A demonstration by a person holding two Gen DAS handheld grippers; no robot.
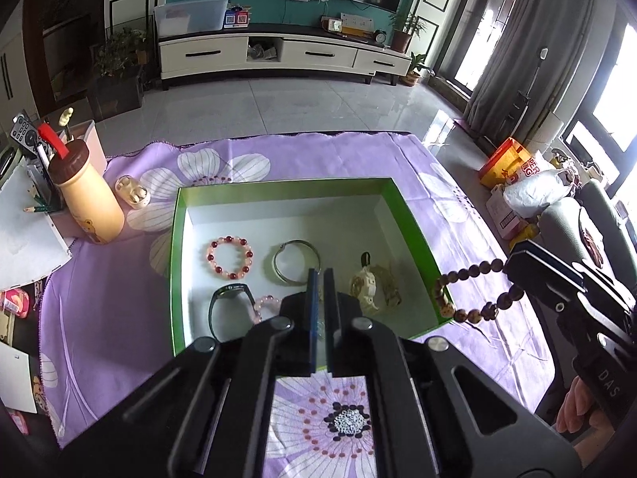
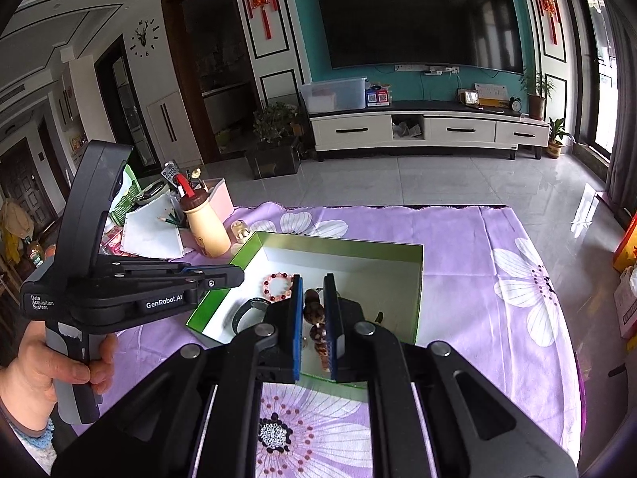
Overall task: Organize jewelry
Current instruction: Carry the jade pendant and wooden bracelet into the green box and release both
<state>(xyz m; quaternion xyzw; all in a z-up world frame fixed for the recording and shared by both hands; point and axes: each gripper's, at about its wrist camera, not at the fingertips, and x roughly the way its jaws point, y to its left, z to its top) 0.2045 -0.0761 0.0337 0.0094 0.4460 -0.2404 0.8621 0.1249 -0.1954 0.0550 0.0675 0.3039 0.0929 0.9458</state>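
Observation:
A green box point(image 1: 177, 247) with a white floor sits on the purple floral cloth. In it lie a red and pink bead bracelet point(image 1: 229, 258), a silver bangle point(image 1: 295, 261), a black band point(image 1: 231, 306), a pale pink bracelet point(image 1: 266, 304) and a cream watch point(image 1: 368, 285). My left gripper point(image 1: 321, 279) is shut and empty, above the box's near side. My right gripper point(image 2: 314, 298) is shut on a brown bead bracelet point(image 2: 314, 318), which hangs over the box's right rim in the left wrist view point(image 1: 469, 290). The box also shows in the right wrist view point(image 2: 418, 279).
A cream bottle with a brown cap point(image 1: 89, 203), an earbud case point(image 1: 133, 193), papers and a pencil holder stand at the table's left. Bags and boxes point(image 1: 525, 187) lie on the floor to the right. A TV cabinet point(image 1: 278, 53) stands across the room.

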